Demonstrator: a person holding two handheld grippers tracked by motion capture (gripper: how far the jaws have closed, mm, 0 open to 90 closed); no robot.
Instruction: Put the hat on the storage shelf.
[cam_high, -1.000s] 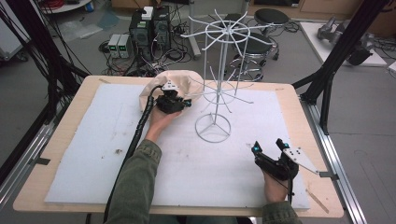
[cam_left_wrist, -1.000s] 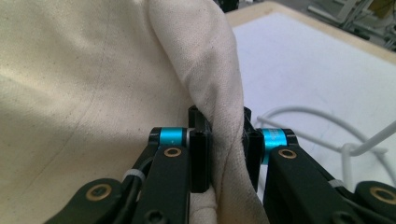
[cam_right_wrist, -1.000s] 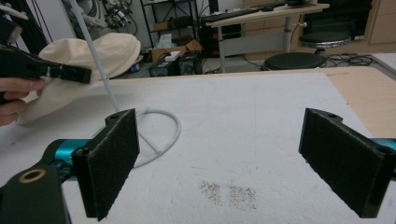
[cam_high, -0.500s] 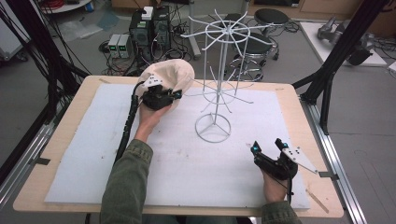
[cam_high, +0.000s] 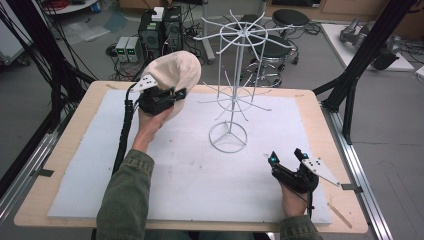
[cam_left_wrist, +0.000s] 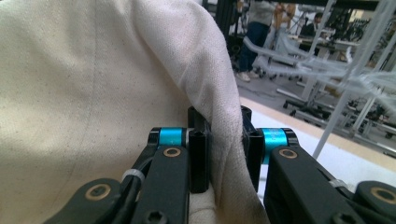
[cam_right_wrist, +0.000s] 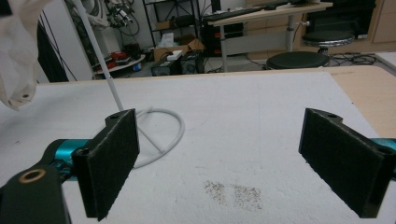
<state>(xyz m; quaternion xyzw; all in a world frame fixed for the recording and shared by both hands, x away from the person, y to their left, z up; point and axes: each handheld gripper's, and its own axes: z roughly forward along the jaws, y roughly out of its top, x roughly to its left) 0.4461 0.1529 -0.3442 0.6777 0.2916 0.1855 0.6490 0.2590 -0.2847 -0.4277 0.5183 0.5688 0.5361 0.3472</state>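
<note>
A cream fabric cap is lifted off the table at the back left, held by my left gripper, which is shut on a fold of its cloth. A white wire rack with radiating arms stands on a ring base at the table's middle. The cap hangs just left of the rack's upper arms. My right gripper rests open near the front right, its pads wide apart with nothing between them. The rack's ring base lies beyond its left pad.
A white mat covers the wooden table. Black frame posts rise at both sides. Computers, cables and stools stand on the floor behind the table. A small dark speckle patch marks the mat near my right gripper.
My left gripper has raised the cap from the table near the rack's base and carried it up and leftward. The right gripper has stayed put.
</note>
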